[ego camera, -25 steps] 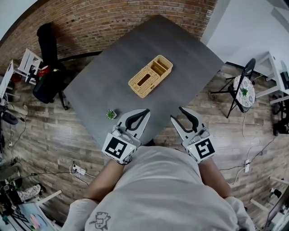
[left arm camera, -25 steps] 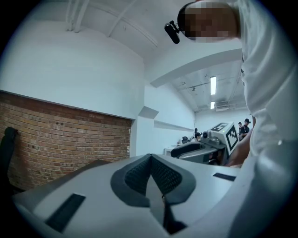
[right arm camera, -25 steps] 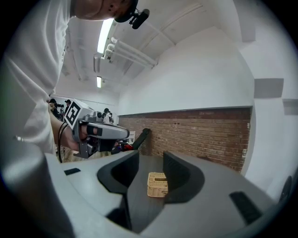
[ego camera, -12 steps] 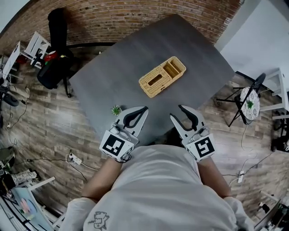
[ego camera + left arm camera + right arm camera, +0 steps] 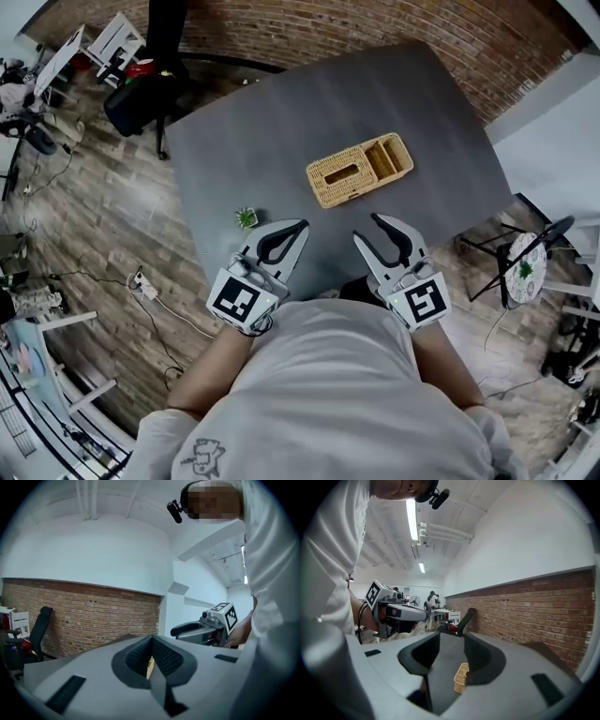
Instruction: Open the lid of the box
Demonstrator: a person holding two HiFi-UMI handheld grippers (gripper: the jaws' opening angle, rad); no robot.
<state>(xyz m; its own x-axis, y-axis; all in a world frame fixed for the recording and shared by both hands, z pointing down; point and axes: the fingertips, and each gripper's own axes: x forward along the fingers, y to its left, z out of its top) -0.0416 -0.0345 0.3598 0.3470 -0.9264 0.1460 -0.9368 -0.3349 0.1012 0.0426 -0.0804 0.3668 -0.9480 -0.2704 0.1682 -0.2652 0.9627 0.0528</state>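
Note:
A woven wicker box [image 5: 359,171] lies on the dark grey table [image 5: 281,131], its slotted lid [image 5: 339,176] closed flat on the left part and open compartments at its right end. Both grippers hover at the table's near edge, well short of the box. My left gripper [image 5: 302,226] is shut with nothing in it; in the left gripper view the left gripper [image 5: 151,641] has its pads meeting, and a sliver of the box [image 5: 150,667] shows in the gap below. My right gripper [image 5: 367,232] is open and empty; between its jaws in the right gripper view the box [image 5: 461,678] appears far off.
A tiny potted plant [image 5: 247,217] stands on the table near the left gripper. A black chair [image 5: 141,94] and desks sit beyond the table's left corner. A folding chair [image 5: 516,267] stands on the wooden floor at the right. A brick wall [image 5: 394,23] runs behind.
The head view has swung, so the table and box now sit further right and turned in the picture. Both grippers keep their places in front of the person, jaws unchanged.

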